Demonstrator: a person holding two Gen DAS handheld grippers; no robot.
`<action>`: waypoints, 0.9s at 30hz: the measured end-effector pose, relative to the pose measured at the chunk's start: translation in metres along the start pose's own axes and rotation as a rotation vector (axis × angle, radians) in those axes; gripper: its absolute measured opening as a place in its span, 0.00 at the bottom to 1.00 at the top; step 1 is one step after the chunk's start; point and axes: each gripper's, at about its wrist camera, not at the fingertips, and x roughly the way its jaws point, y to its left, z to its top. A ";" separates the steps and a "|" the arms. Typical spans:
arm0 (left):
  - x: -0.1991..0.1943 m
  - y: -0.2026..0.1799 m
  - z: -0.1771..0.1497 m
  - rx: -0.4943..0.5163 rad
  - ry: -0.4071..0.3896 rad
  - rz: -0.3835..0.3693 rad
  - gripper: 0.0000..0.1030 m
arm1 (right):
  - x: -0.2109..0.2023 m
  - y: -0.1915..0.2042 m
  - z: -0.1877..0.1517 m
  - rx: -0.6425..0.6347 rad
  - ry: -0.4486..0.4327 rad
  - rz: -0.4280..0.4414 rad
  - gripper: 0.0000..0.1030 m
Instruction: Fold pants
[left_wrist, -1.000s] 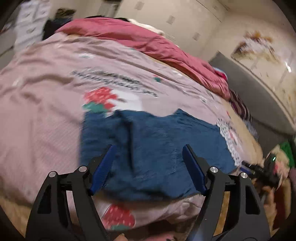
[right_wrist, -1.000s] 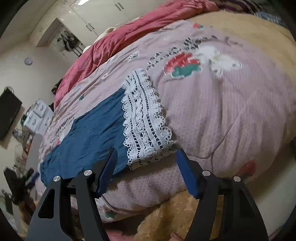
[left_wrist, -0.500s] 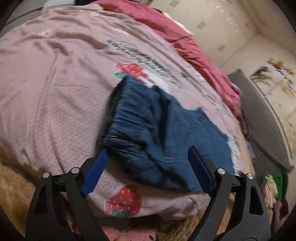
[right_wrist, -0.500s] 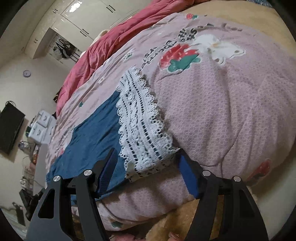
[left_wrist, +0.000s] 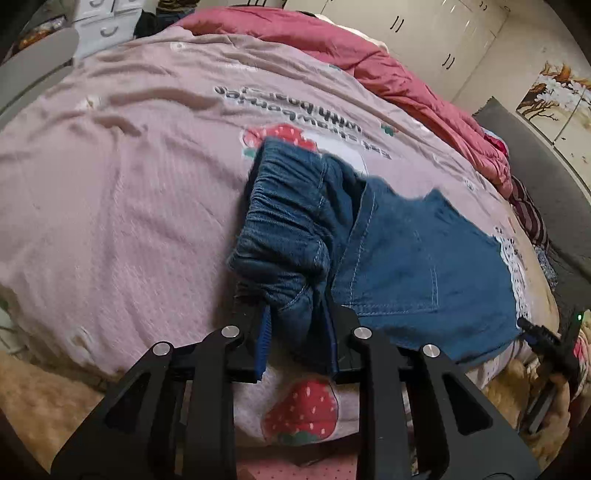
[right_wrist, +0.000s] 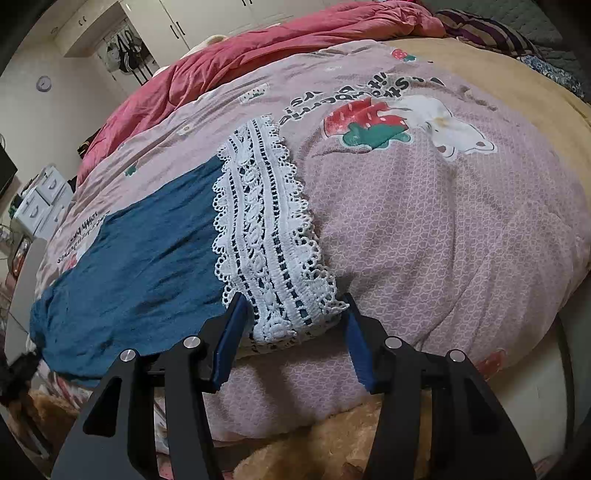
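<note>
Looking along the left tool (left_wrist: 297, 334), its two blue pads are drawn in close on a bunched corner of the pants (left_wrist: 399, 258) at the gathered waistband (left_wrist: 284, 218), so that end is pinched and lifted off the bedspread (left_wrist: 122, 192). From this grip the pants run away to the right across the bed, their long axis lying roughly along the near edge, ending at a white lace hem (left_wrist: 515, 266) close to the other tool, whose dark frame (left_wrist: 550, 343) shows at the far right. A red quilt (left_wrist: 369, 62) lies bunched behind, well apart from the pants.

From the right view, the right tool (right_wrist: 293, 334) stands wide open, its blue pads straddling the near corner of the lace hem (right_wrist: 266, 236) with nothing held; whether the pads touch the lace I cannot tell. The blue cloth of the pants (right_wrist: 136, 266) stretches away to the left, flat on the bedspread (right_wrist: 443, 229).

So each tool sits at one end of the long axis: left at the waist, right at the hem. The next move probably turns on the right tool closing on the lace corner, then bringing one end over to the other.

No containers are in view.
</note>
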 end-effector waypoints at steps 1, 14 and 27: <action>-0.002 -0.002 0.001 0.009 -0.006 -0.001 0.16 | 0.000 -0.001 0.000 0.005 0.001 0.002 0.48; -0.076 0.015 0.009 -0.045 -0.165 -0.038 0.55 | -0.016 -0.001 -0.002 0.008 -0.004 -0.002 0.54; -0.050 -0.050 0.028 0.158 -0.132 -0.102 0.62 | -0.060 0.032 -0.006 -0.168 -0.151 -0.082 0.65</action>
